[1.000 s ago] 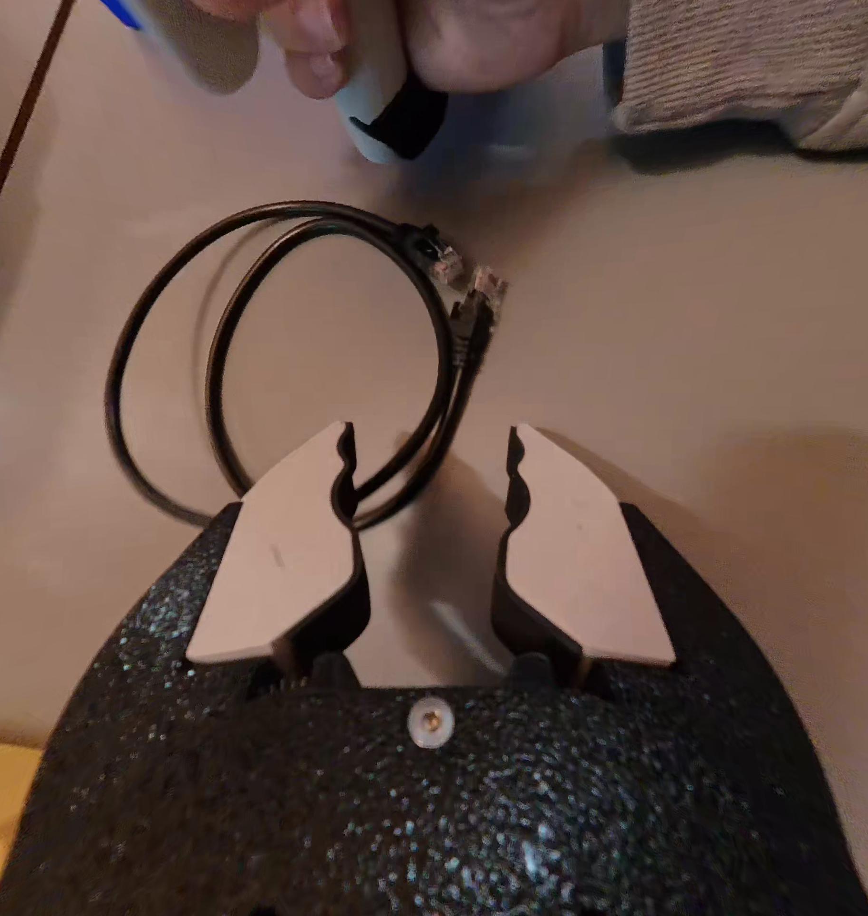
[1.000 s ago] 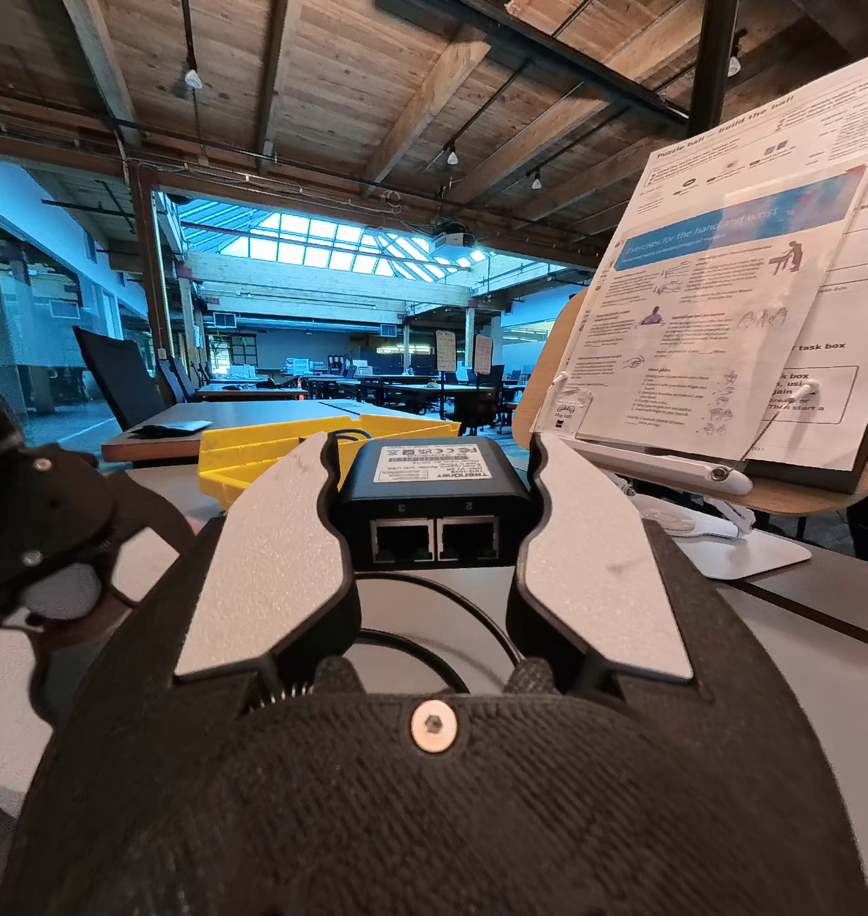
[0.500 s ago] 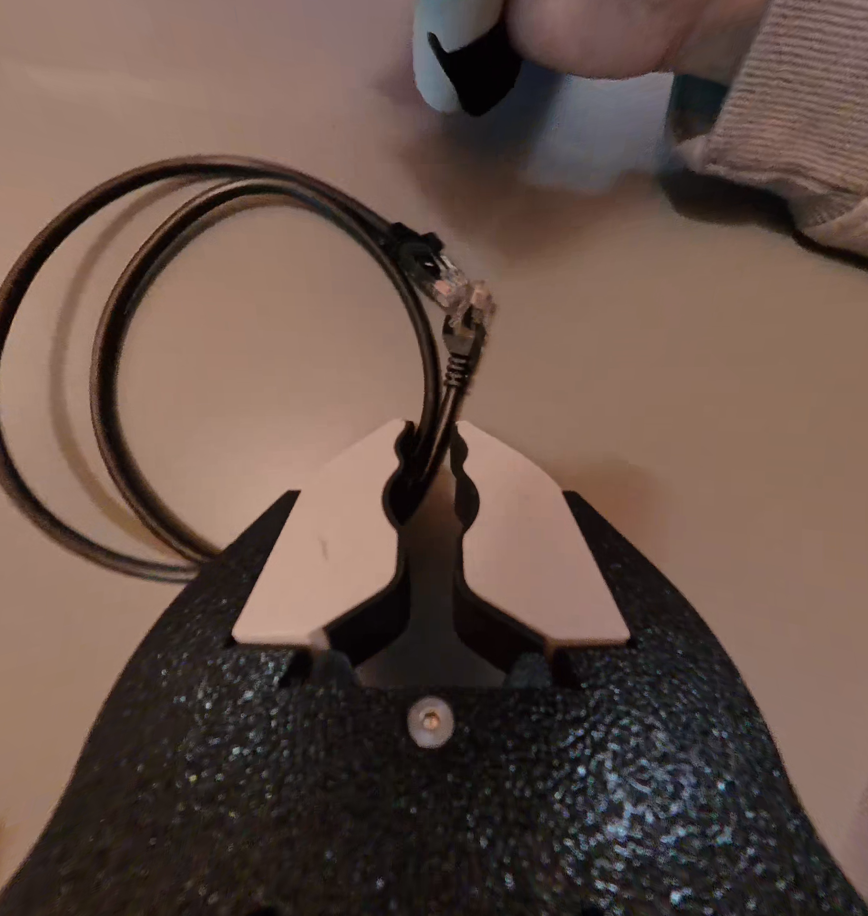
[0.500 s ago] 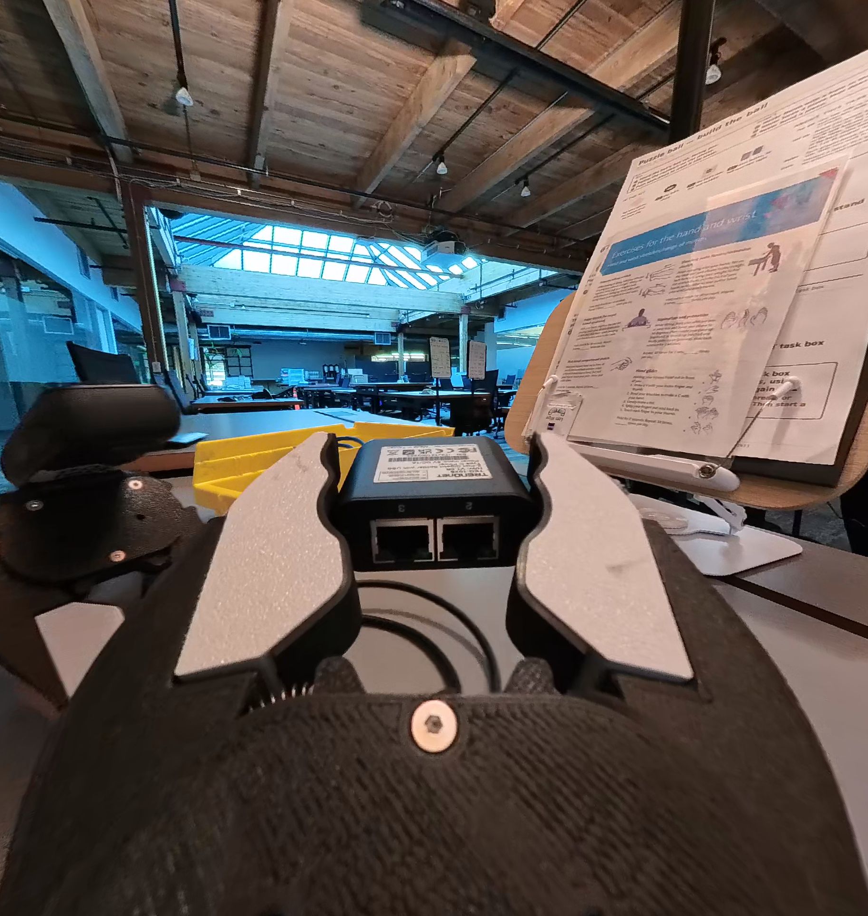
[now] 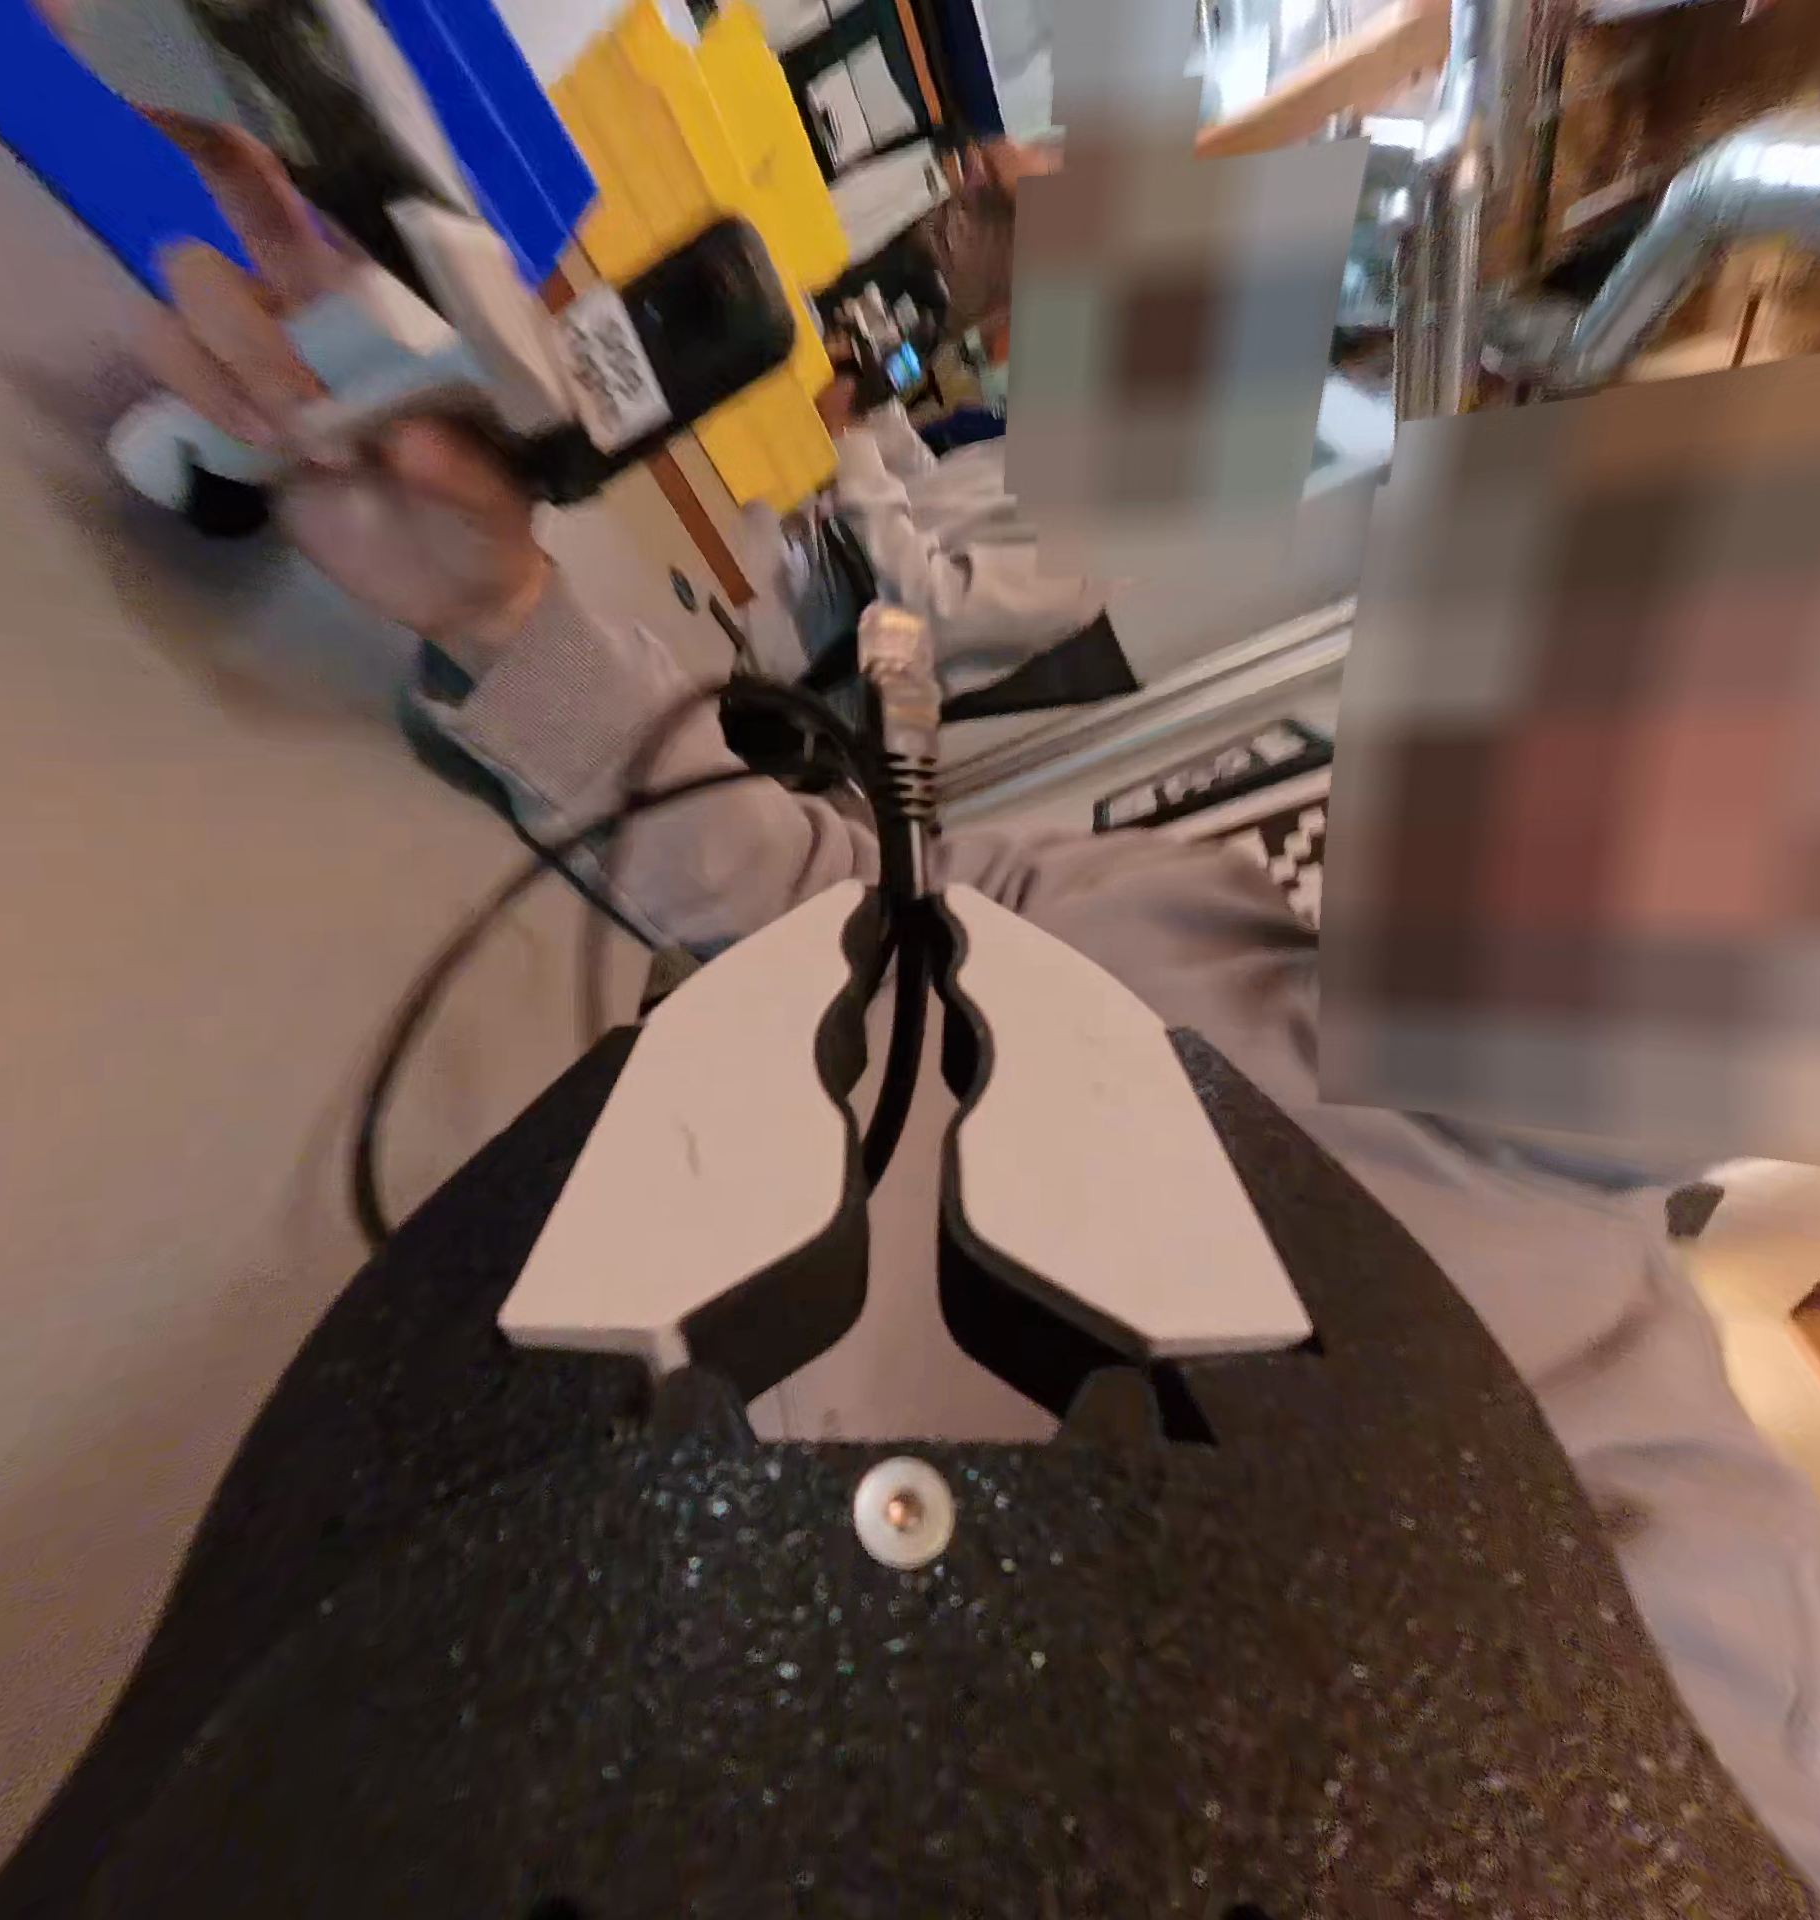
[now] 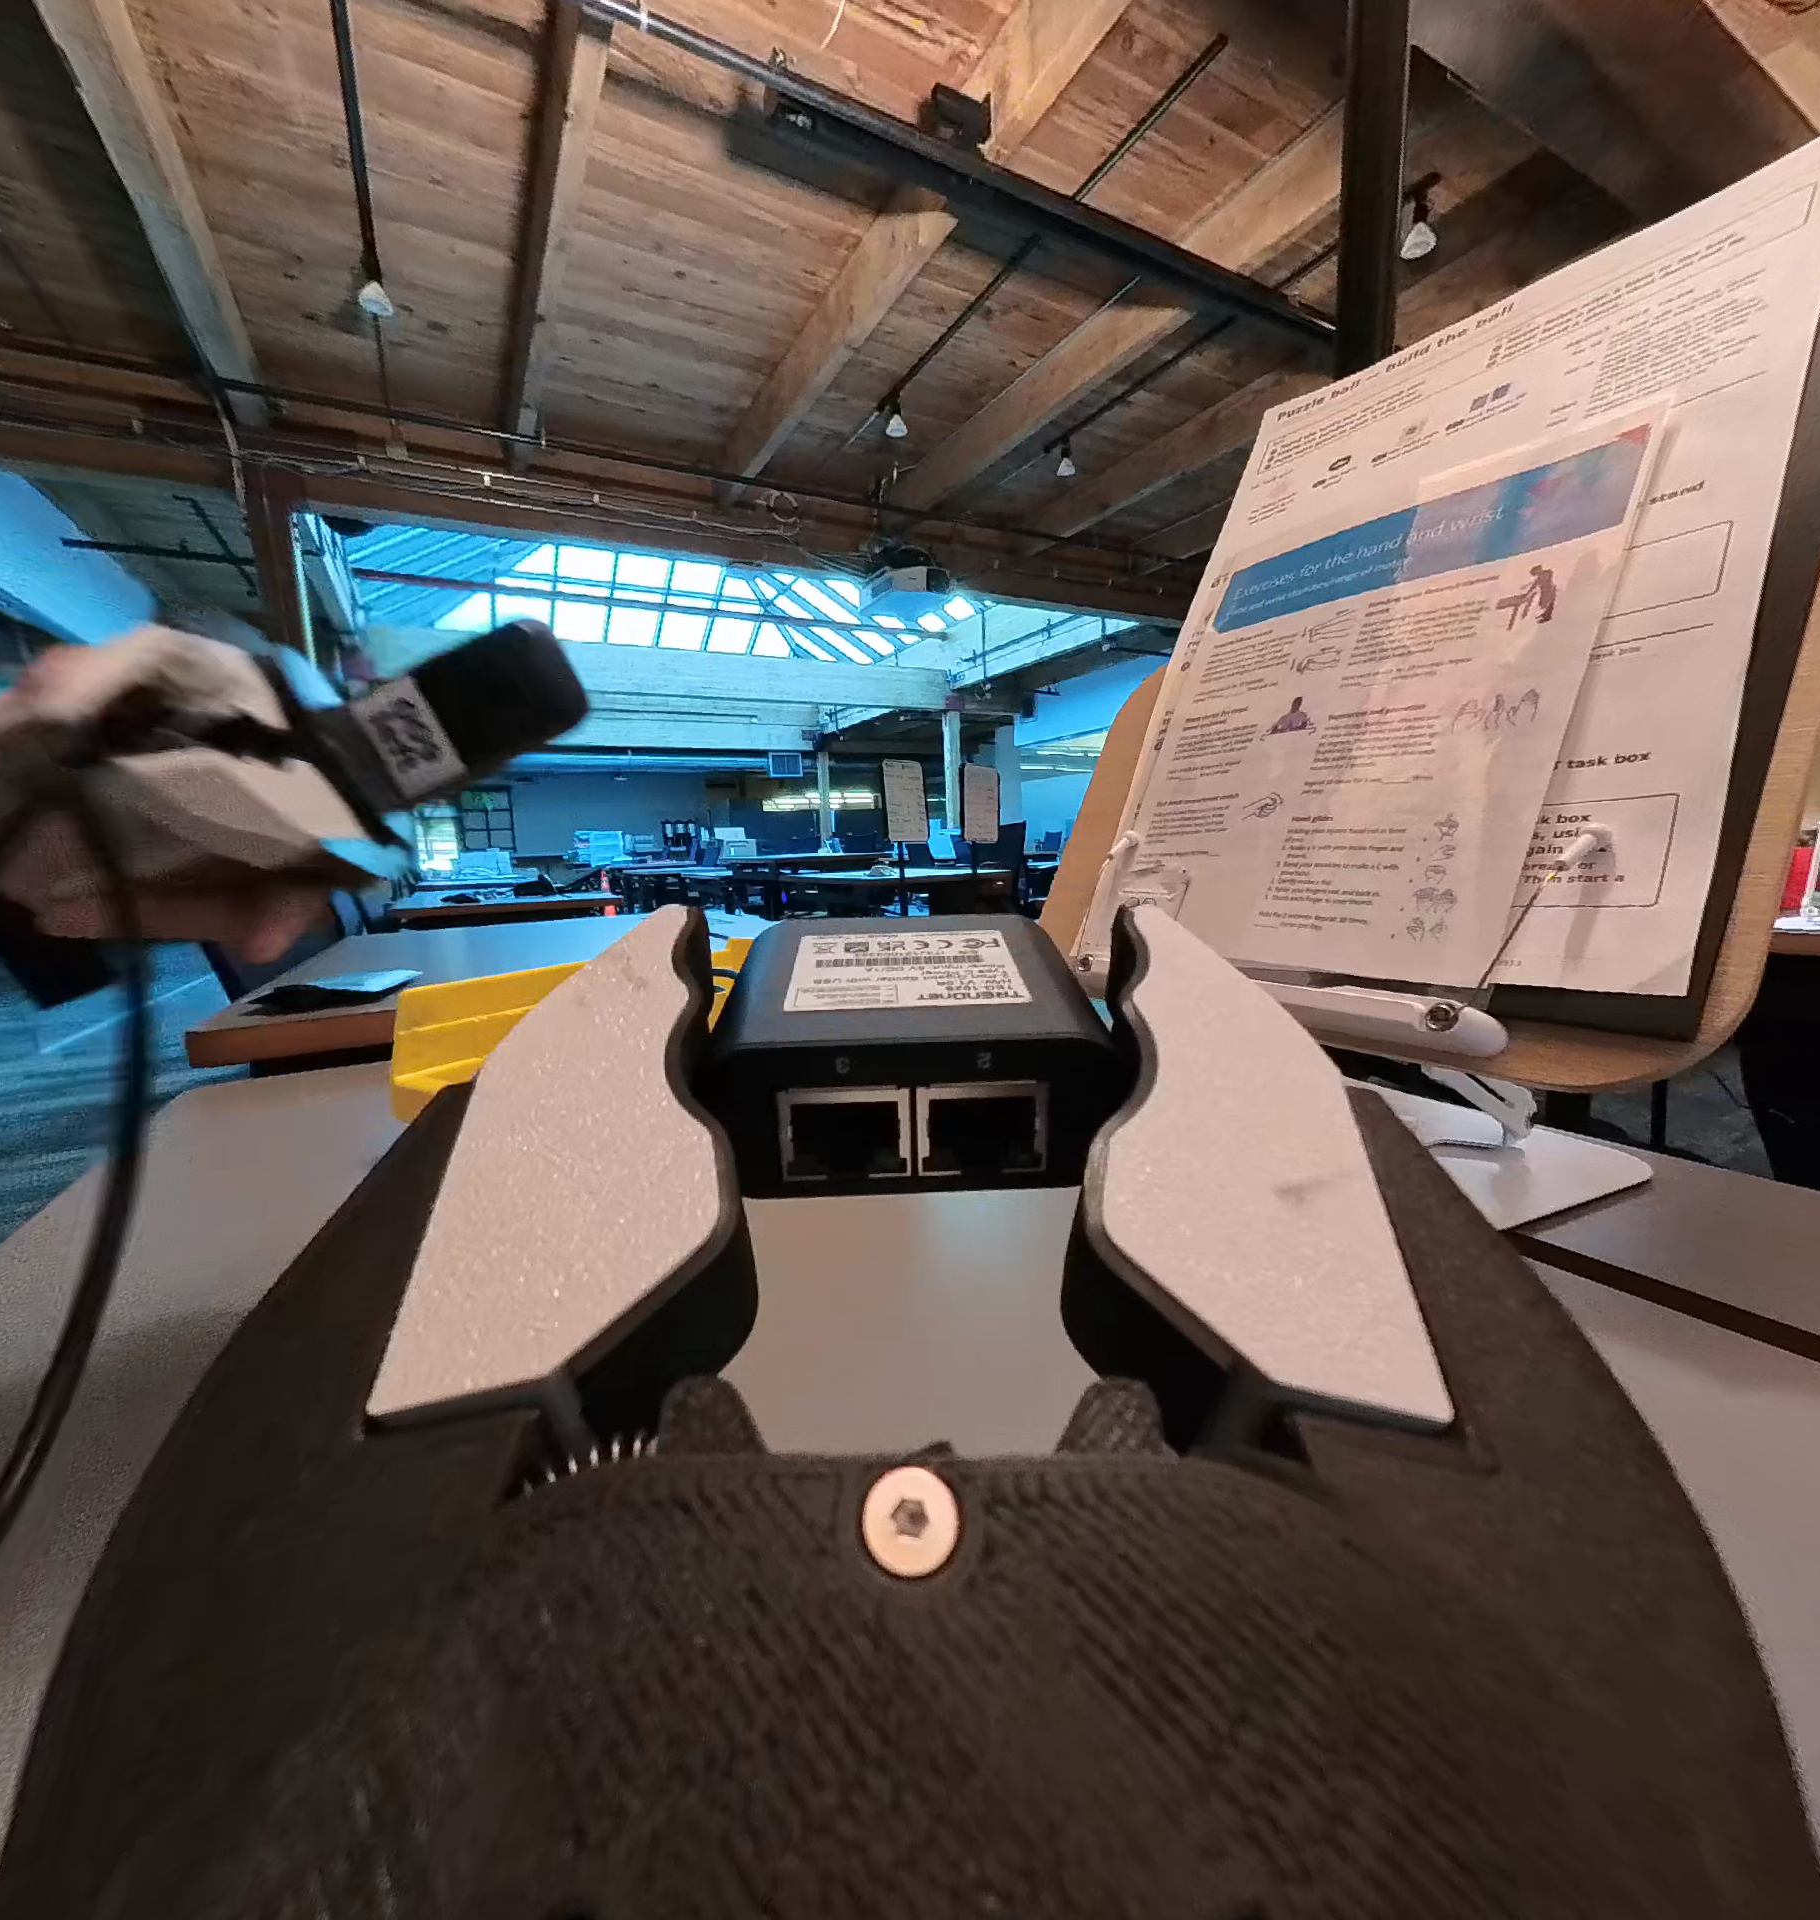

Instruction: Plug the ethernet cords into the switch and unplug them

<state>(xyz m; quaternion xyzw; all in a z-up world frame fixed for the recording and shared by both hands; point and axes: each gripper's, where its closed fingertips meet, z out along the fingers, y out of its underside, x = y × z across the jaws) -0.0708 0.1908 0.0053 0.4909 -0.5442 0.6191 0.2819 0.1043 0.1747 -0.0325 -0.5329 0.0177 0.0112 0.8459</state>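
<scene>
My left gripper (image 5: 901,906) is shut on the black ethernet cord (image 5: 890,1039), just behind one plug. That clear plug (image 5: 893,665) sticks out past the fingertips. The second plug end (image 5: 776,727) hangs beside it, and the rest of the cord loops down to the left. My right gripper (image 6: 906,927) is shut on the black switch (image 6: 911,1003), held low over the table. Its two empty ports (image 6: 911,1132) face the camera. The left gripper (image 6: 407,727), in a hand, shows at the left of the right wrist view, the cord (image 6: 127,1143) dangling below it.
A document stand with printed sheets (image 6: 1457,727) stands at the right on the grey table (image 6: 885,1299). A yellow bin (image 6: 470,1023) sits behind the switch. In the left wrist view, a hand with the other gripper (image 5: 418,436) is upper left and a keyboard (image 5: 1207,774) lies right.
My left gripper closed on the cord, lifted it off the table and tilted up toward the room. The cord loop has left the table below the switch. The right gripper still holds the switch.
</scene>
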